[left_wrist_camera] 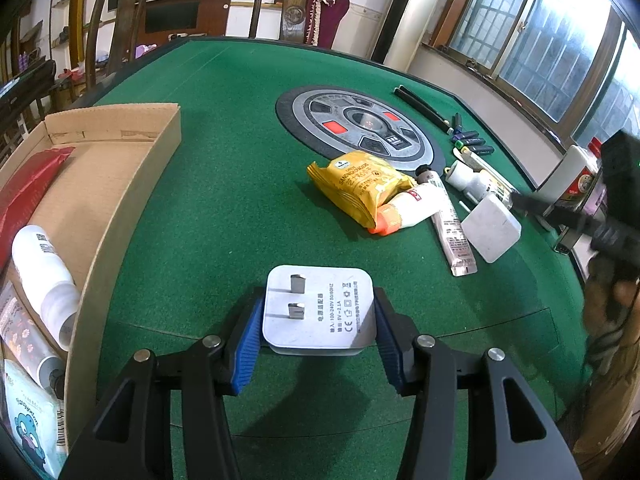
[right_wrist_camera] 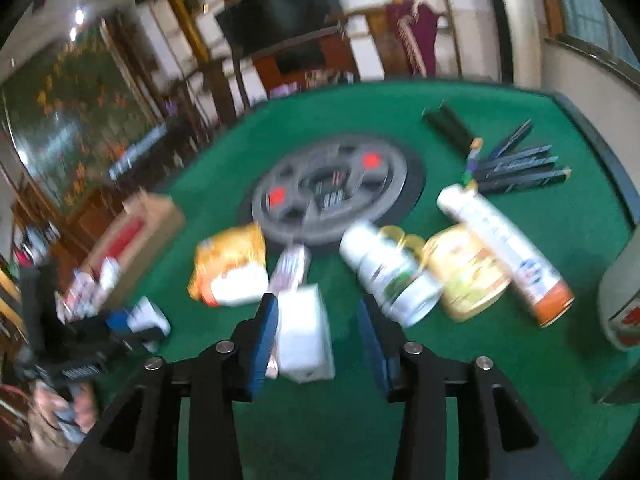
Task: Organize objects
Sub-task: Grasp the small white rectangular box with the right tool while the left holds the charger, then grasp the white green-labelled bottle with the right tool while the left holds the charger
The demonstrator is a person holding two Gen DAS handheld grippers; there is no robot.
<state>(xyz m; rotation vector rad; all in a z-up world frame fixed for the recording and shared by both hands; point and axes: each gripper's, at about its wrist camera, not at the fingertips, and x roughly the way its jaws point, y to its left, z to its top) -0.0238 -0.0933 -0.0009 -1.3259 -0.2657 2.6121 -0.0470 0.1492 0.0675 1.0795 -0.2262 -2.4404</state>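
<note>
Left wrist view: the left hand-held gripper (left_wrist_camera: 318, 334) pinches a white plug (left_wrist_camera: 319, 308) by its sides, above the green worktop (left_wrist_camera: 224, 208), near its front edge. The box (left_wrist_camera: 120, 184) sits at the left edge. If the pads slip, the plug could fall short of the box.

Right wrist view: it is blurry. The right hand-held gripper (right_wrist_camera: 318, 340) is spread, with a white block (right_wrist_camera: 304, 336) between its pads, touching only the left one. It might knock the bottle (right_wrist_camera: 390, 274) just beside it.

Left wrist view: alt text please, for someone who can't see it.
The left hand-held gripper clamps a white plug adapter, prongs up, over a green felt table. A cardboard box of sorted items sits left; a yellow packet and tubes lie ahead.
</note>
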